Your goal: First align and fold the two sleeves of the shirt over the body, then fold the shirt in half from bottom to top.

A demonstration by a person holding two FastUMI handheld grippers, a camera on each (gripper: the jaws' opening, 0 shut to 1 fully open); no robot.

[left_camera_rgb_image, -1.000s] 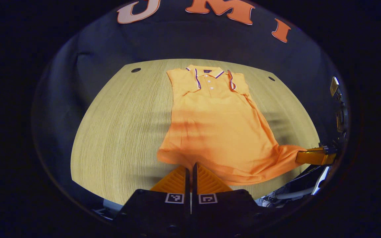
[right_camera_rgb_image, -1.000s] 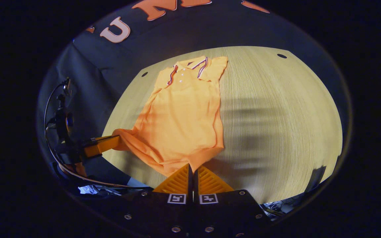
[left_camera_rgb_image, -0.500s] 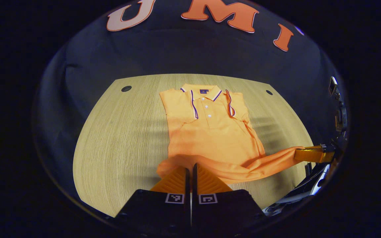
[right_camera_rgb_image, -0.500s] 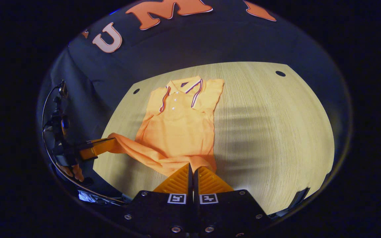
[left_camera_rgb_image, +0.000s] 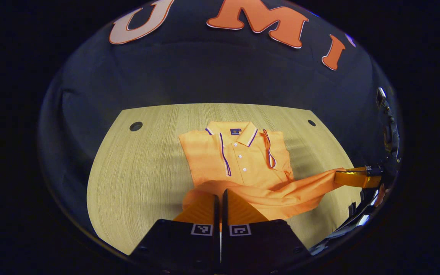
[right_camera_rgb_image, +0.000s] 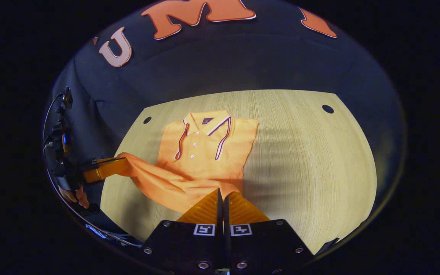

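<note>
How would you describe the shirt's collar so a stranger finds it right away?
Start at the pale wooden table and find the orange polo shirt lying on it. At the shirt's far end, nearest the black cloth wall, sits the collar, the part with dark striped edging above white buttons.

I see a light wood-grain bench [left_camera_rgb_image: 143,168] | two round dark holes [left_camera_rgb_image: 136,126] near its far corners [right_camera_rgb_image: 327,109] | black cloth wall [left_camera_rgb_image: 220,76] behind it | cables [right_camera_rgb_image: 57,110] at my left edge, right gripper view
</note>
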